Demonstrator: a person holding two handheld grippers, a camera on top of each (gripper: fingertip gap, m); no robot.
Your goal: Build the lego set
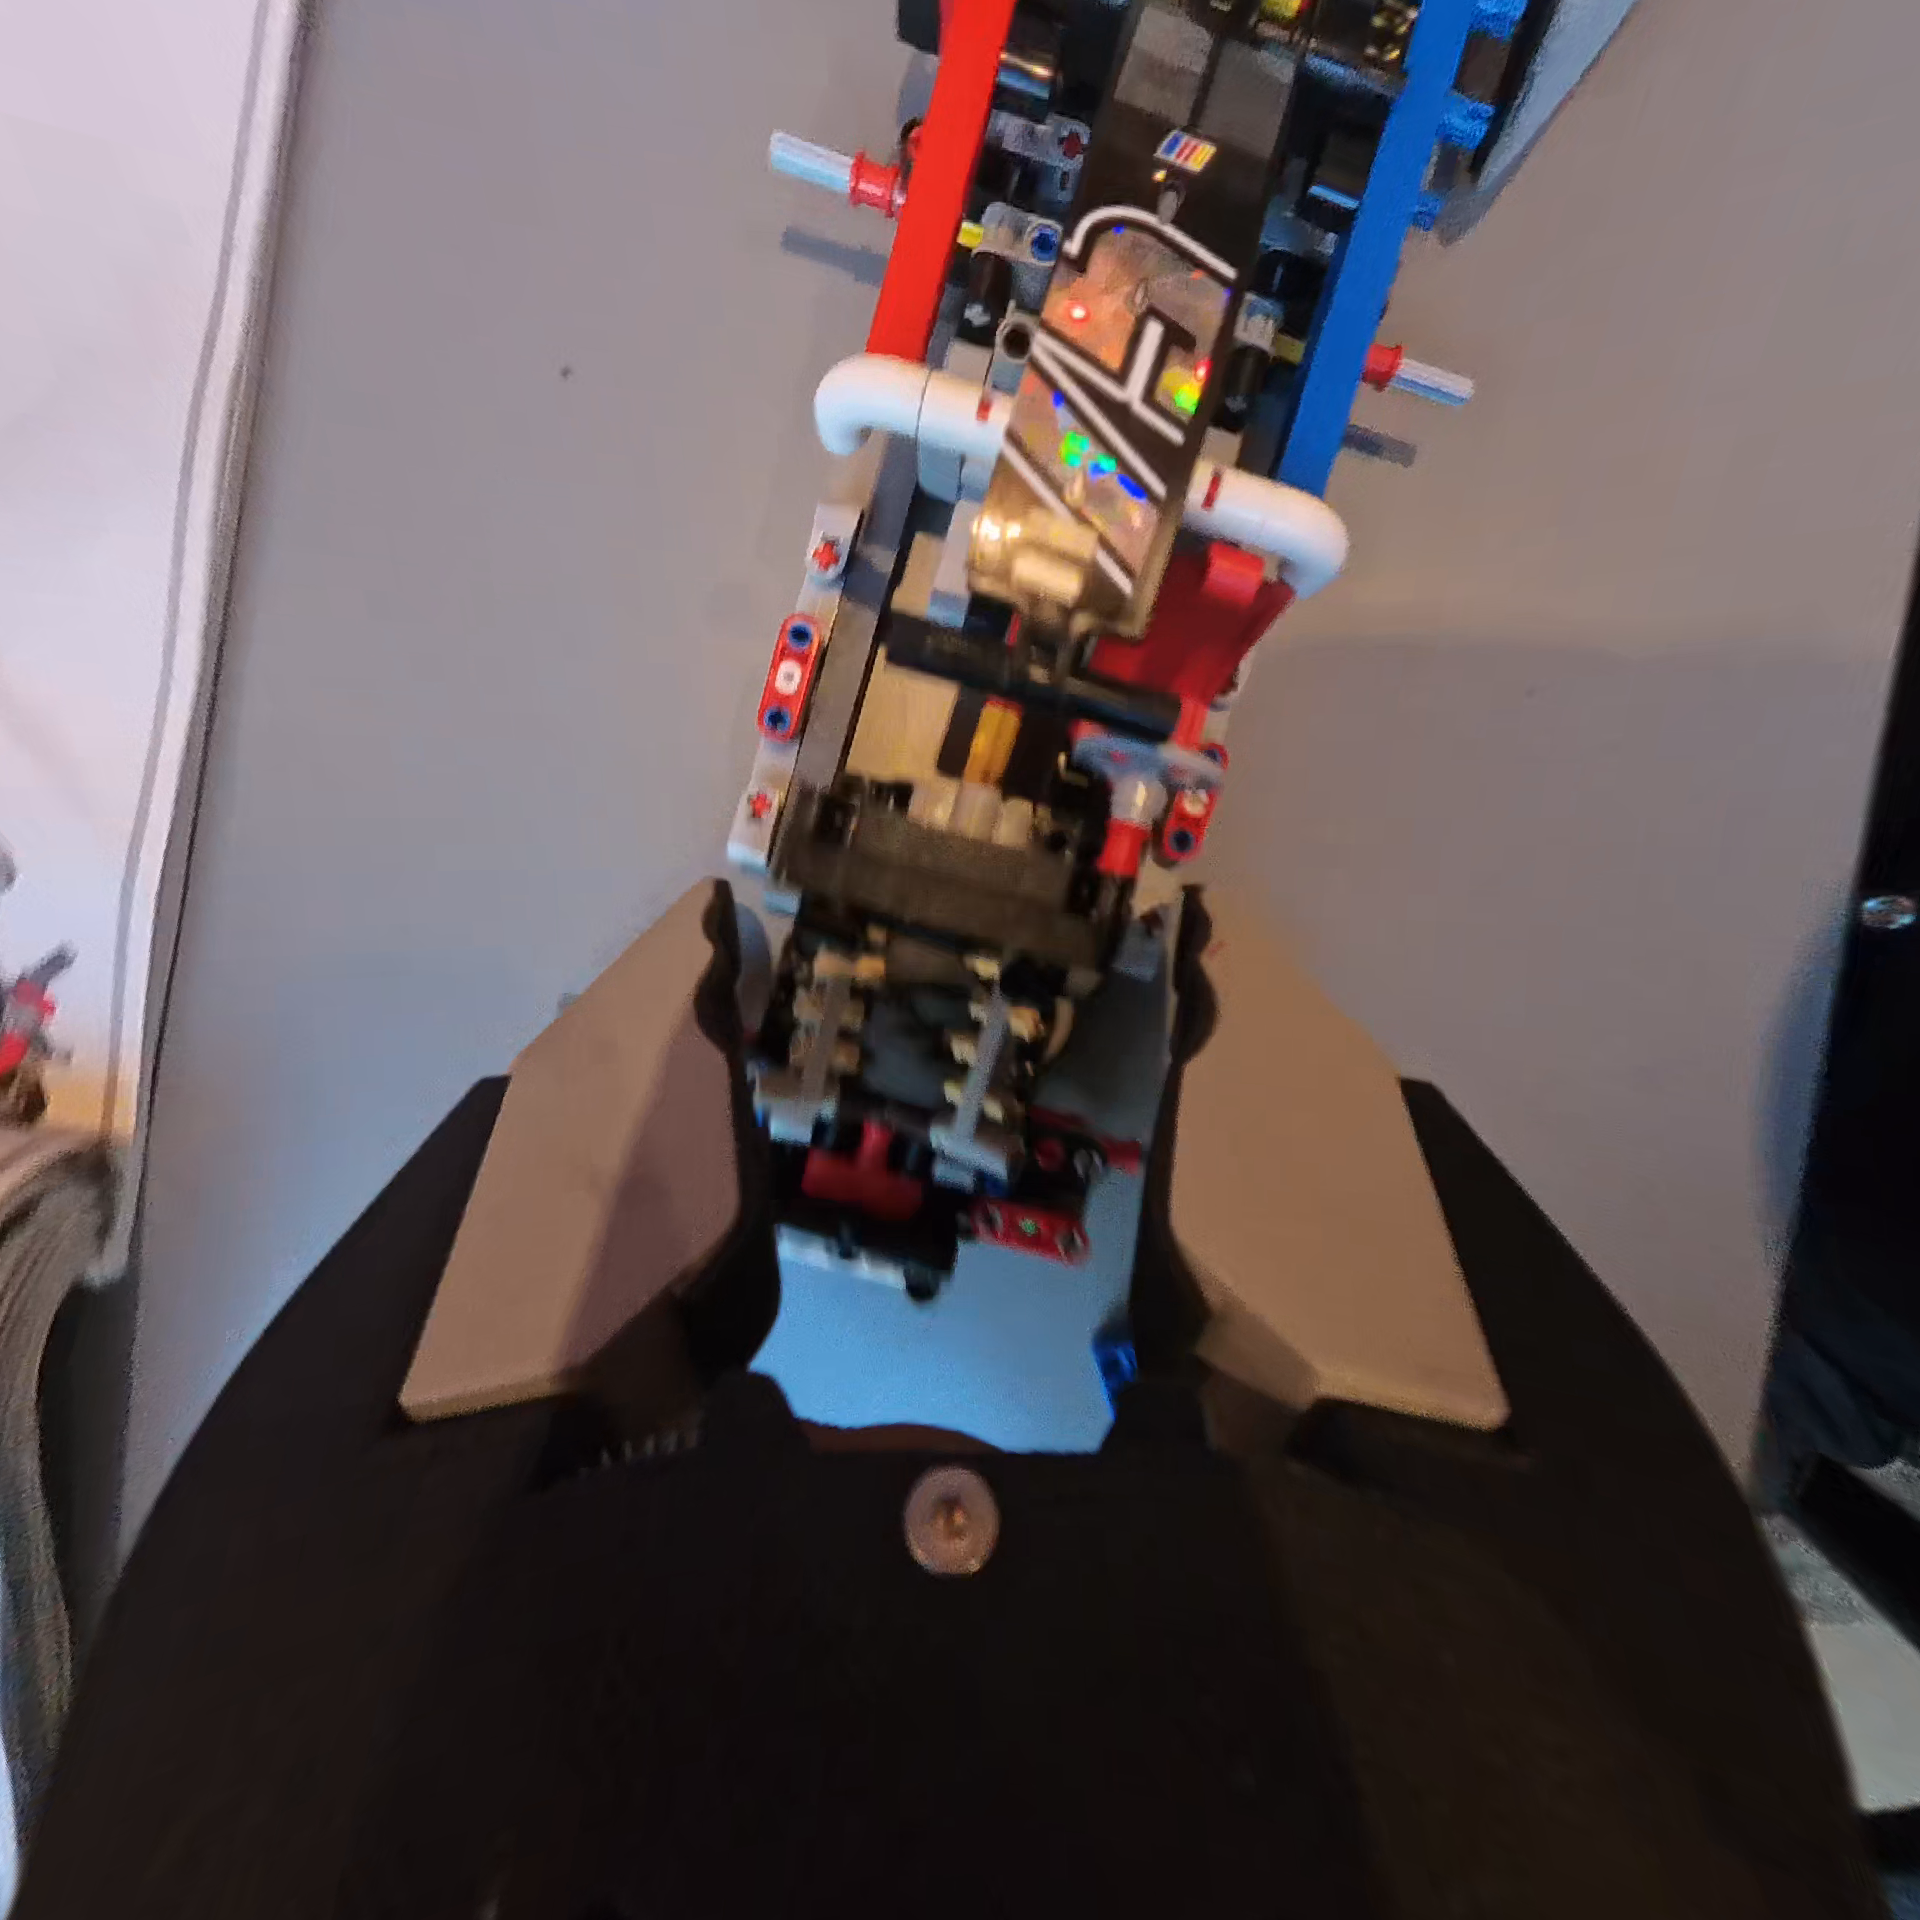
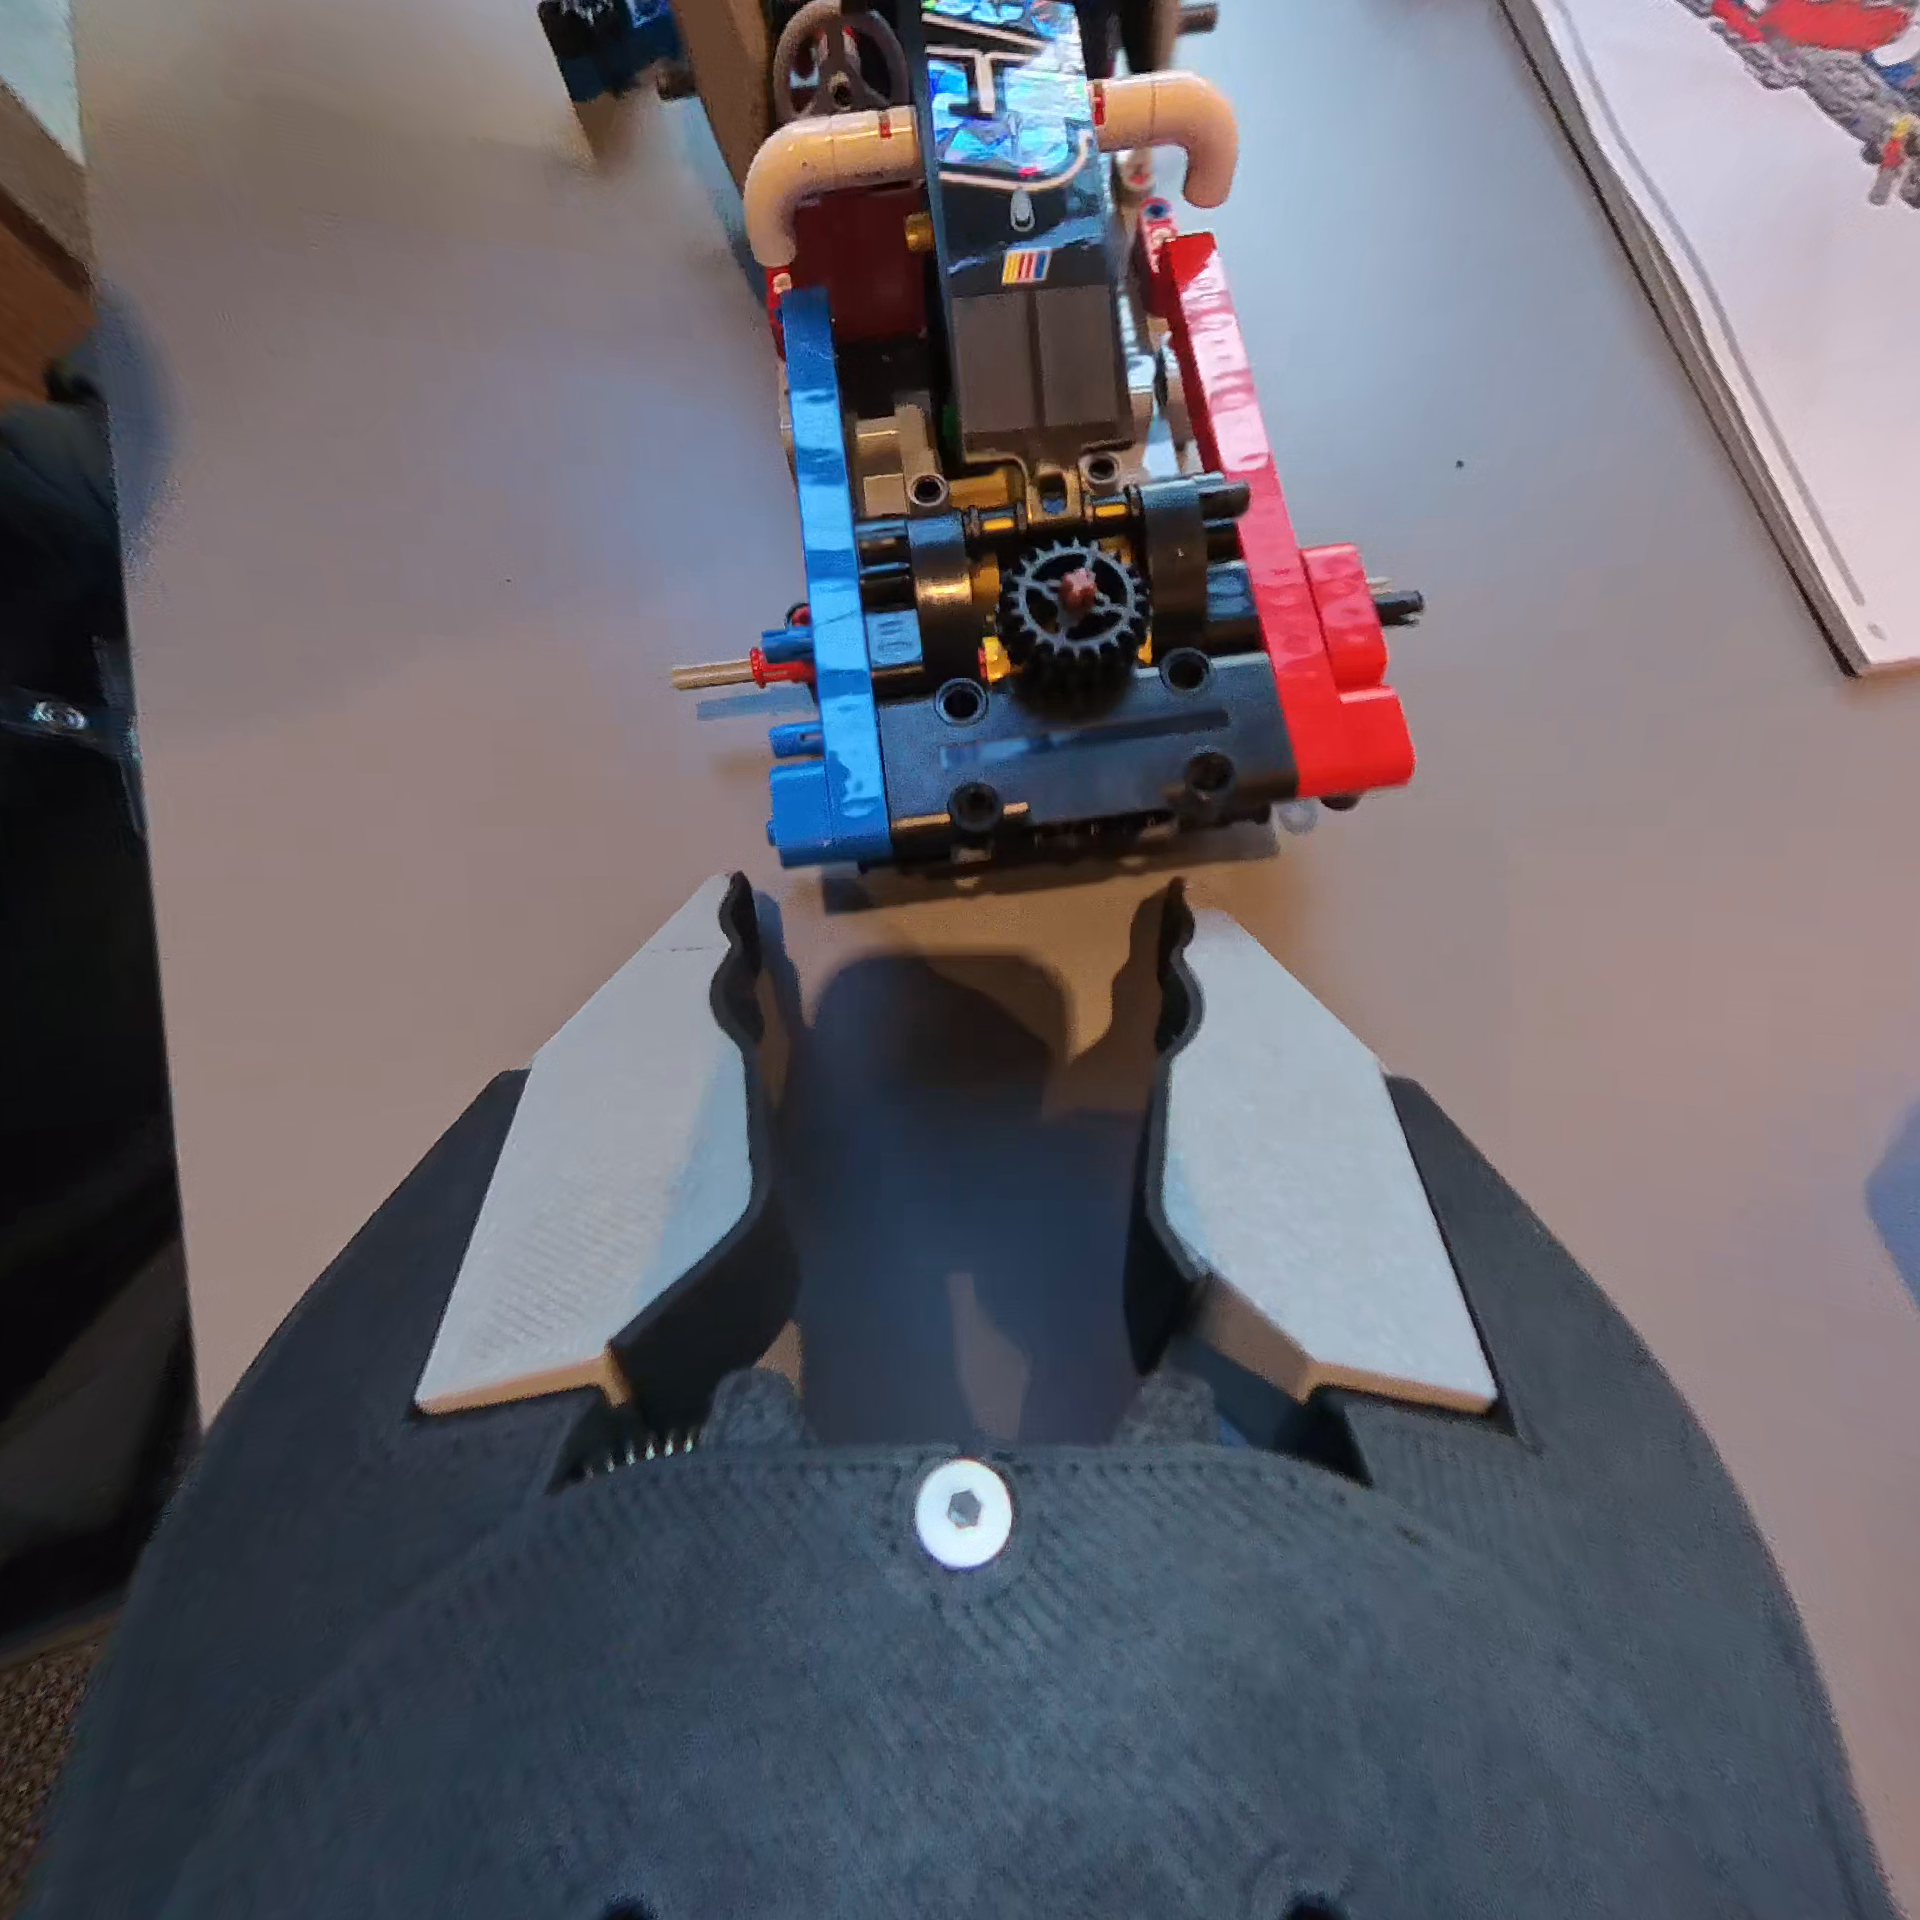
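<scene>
Left gripper (image 1: 961, 1049) clamps near end of red-blue-black Lego chassis (image 1: 1049, 582), frame centre. Right gripper (image 2: 961, 935) open, empty, just below chassis' gear end on grey table (image 2: 416, 520).

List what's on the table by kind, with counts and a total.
Lego model, partly built: 1
Instruction booklet: 1
Grippers: 2, the left gripper with jaws around the model's near end, the right gripper open and empty
Total: 4
</scene>
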